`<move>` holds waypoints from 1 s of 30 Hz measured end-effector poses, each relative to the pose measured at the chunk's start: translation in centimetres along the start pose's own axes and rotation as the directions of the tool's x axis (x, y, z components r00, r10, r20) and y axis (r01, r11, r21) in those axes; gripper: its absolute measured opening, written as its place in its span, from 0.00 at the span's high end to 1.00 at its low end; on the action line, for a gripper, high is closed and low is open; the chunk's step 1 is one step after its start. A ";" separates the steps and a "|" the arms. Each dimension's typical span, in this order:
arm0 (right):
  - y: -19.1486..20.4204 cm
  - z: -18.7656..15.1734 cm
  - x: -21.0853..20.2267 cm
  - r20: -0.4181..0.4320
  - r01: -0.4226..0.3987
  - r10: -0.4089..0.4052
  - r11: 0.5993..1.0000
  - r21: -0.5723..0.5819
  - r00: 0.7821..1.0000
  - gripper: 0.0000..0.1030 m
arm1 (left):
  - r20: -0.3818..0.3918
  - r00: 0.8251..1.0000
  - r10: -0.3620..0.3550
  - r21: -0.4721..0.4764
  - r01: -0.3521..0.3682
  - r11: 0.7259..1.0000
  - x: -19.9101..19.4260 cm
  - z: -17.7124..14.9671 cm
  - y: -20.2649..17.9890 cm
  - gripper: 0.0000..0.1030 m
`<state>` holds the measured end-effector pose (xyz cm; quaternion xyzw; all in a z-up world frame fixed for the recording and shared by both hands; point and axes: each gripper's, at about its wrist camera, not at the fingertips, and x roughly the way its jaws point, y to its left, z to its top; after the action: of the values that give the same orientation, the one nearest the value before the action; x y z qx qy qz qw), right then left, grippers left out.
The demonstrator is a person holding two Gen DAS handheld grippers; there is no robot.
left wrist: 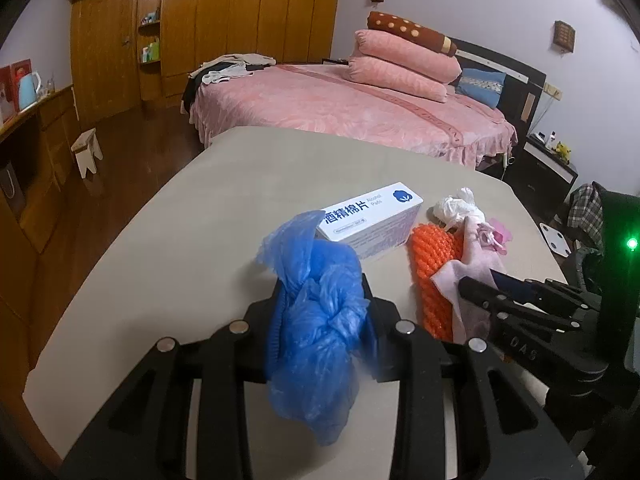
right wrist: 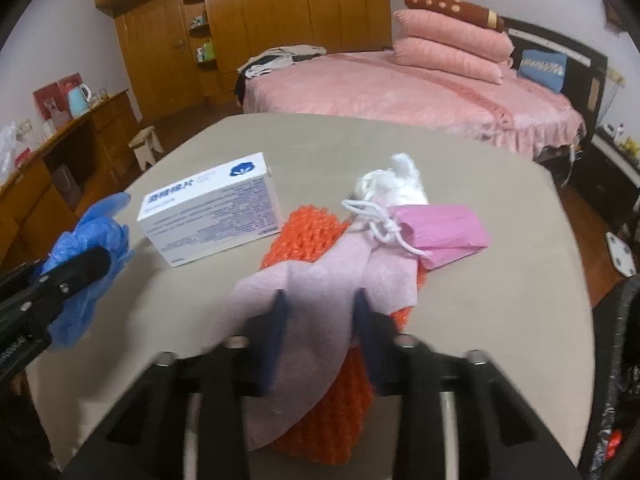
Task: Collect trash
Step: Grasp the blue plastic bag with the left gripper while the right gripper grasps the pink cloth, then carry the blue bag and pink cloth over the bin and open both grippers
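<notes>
- The trash lies gathered near the right half of the worktop (right wrist: 480,300): a crumpled blue plastic cover (left wrist: 316,320), a pale lilac sheet (right wrist: 316,312) draped over an orange foam net (right wrist: 304,240), a pink face mask (right wrist: 440,232) with white ear loops, and a white crumpled bag (right wrist: 396,184) just behind it.
- The left tool (left wrist: 324,300) is clamped narrow on the blue plastic cover, which bunches between its fingers and hangs loose below them, seemingly lifted off the worktop.
- The right tool (right wrist: 320,312) has its fingers drawn in on the lilac sheet; the sheet fills the gap between them and looks pinched, with the orange net underneath.
- A white carton of alcohol pads (right wrist: 212,208) stands between the two tools; whether it counts as trash I cannot tell.
- Progress, as I judge it: early. Two pieces are gripped, none is disposed of; the net, mask and white bag remain to be picked up.
- No bin, bag or other collecting container shows in either view, so nothing can be said of its contents.
</notes>
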<state>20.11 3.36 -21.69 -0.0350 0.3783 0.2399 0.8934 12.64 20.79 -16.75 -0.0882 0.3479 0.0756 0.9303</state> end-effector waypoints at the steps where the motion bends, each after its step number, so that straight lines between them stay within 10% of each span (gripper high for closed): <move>1: 0.1 0.0 -0.2 0.001 -0.008 0.008 1.000 -0.003 1.000 0.85 | -0.001 1.000 -0.001 -0.001 0.001 1.000 0.0 0.0 0.0 0.69; 30: -3.0 3.1 -13.9 0.238 -0.043 0.045 0.999 -0.014 0.970 0.90 | 0.100 0.989 -0.105 0.079 0.098 0.992 -5.7 2.6 -6.2 0.69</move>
<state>15.20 -4.13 -10.20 -0.0015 0.2679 0.2639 0.9266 11.28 14.89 -10.40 -0.0671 0.2966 0.0196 0.9524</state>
